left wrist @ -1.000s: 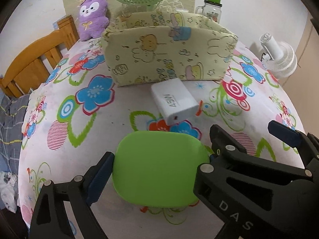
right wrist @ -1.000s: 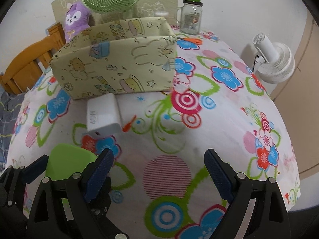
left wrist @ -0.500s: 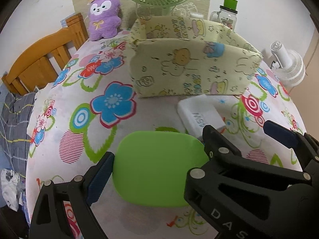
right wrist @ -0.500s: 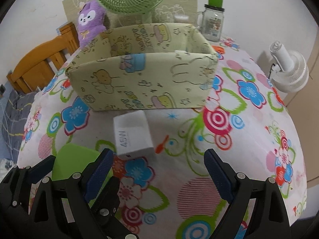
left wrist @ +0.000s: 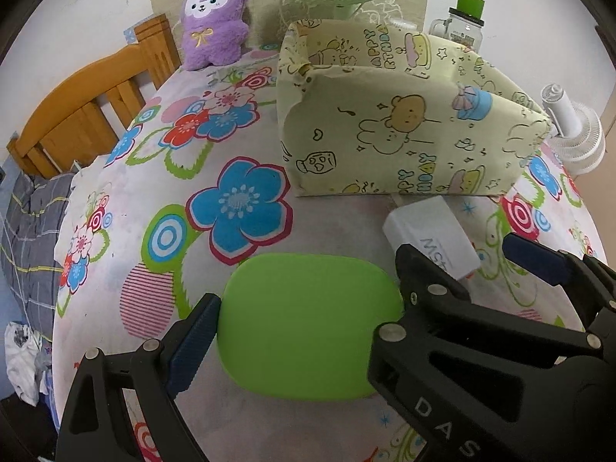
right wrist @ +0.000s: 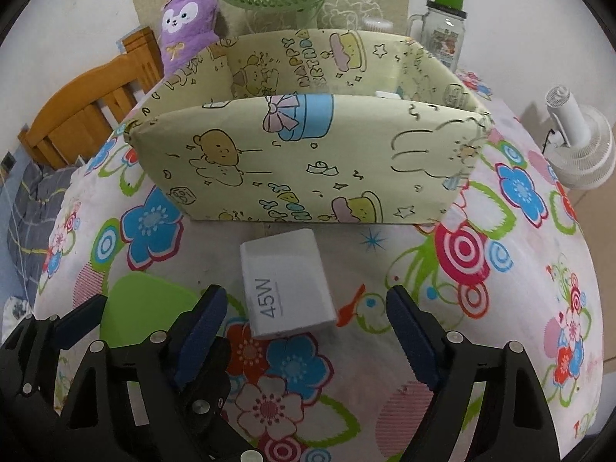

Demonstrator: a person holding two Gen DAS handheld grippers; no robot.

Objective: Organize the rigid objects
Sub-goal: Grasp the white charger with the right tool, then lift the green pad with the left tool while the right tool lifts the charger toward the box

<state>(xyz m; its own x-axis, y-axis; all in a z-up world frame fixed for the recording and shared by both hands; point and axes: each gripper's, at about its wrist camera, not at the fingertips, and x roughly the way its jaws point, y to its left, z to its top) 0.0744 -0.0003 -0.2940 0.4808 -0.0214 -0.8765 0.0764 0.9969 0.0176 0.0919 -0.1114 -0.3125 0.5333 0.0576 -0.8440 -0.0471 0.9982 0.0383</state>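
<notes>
The left gripper [left wrist: 308, 331] clamps the green case [left wrist: 308, 327] above the bench [left wrist: 238, 134]; the right gripper [right wrist: 304, 331], jaws closing wide of the white charger [right wrist: 285, 281], could nudge it askew beside the box [right wrist: 308, 154].

Both views come from fisheye cameras mounted on the hand-held grippers, each looking forward and steeply down along its own fingers at close range over the flowered tablecloth [left wrist: 238, 208]. The left wrist view sits near and left, with the green lid [left wrist: 308, 327] filling its near centre. The right wrist view sits just to the right, centred on the white charger [right wrist: 285, 285]. Both views share the charger, the lid, the yellow fabric box [right wrist: 308, 154] and the far purple plush toy [left wrist: 213, 15].
</notes>
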